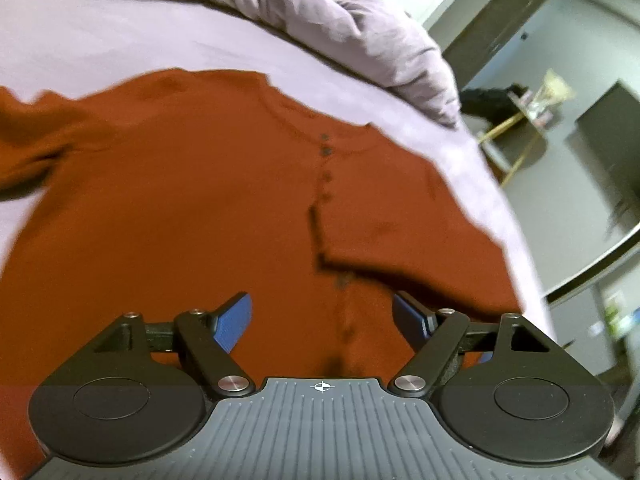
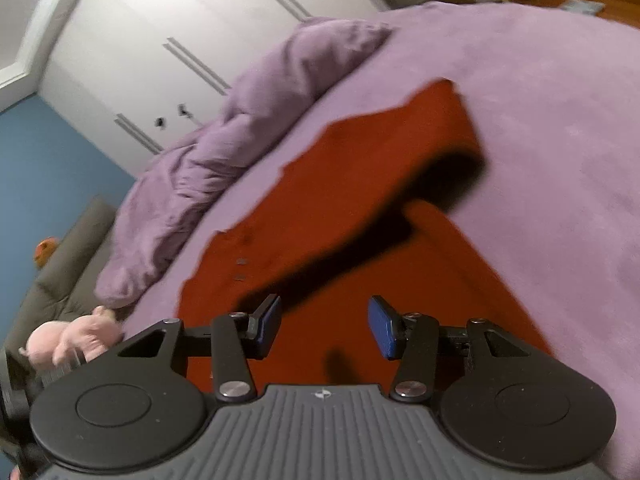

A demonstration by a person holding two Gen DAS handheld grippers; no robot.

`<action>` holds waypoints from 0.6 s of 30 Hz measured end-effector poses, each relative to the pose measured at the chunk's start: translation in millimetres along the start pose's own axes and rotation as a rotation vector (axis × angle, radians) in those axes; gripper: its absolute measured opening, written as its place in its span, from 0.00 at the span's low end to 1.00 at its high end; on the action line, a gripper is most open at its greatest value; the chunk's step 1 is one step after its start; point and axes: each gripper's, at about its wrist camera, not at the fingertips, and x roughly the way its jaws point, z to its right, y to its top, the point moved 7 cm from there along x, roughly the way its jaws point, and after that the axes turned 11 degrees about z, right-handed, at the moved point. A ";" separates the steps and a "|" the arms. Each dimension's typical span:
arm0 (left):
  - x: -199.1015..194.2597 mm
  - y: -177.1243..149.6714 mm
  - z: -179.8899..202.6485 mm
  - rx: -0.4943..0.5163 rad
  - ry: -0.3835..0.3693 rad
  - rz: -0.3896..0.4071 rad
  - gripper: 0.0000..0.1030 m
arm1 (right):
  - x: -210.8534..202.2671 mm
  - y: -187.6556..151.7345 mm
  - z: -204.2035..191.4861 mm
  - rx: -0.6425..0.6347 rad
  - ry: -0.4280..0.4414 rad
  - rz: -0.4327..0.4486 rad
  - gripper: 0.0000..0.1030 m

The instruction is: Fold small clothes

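Rust-orange cotton henley shirt (image 1: 200,208) with a dark buttoned placket lies spread, front up, on the lilac-sheeted bed (image 1: 100,40), 1 sleeve apparently already turned in over the chest. Both the left tongs (image 1: 322,318) and right tongs (image 2: 324,328) hover above it, blue pads wide apart, gripping nothing. Next likely needs pinching an edge. A crumpled lilac duvet (image 2: 224,136) and white wardrobe doors (image 2: 168,40) lie beyond.
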 end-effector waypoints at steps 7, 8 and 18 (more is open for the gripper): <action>85.5 13.0 -8.6 -0.186 -0.014 -0.103 0.72 | -10.7 -5.7 15.0 0.026 0.036 0.012 0.39; 91.2 15.3 -7.3 -0.197 -0.025 -0.096 0.70 | -12.0 -4.9 15.7 0.019 0.040 0.015 0.39; 105.7 19.7 -6.0 -0.179 0.009 -0.112 0.07 | -3.2 -3.9 15.8 -0.012 0.053 0.028 0.41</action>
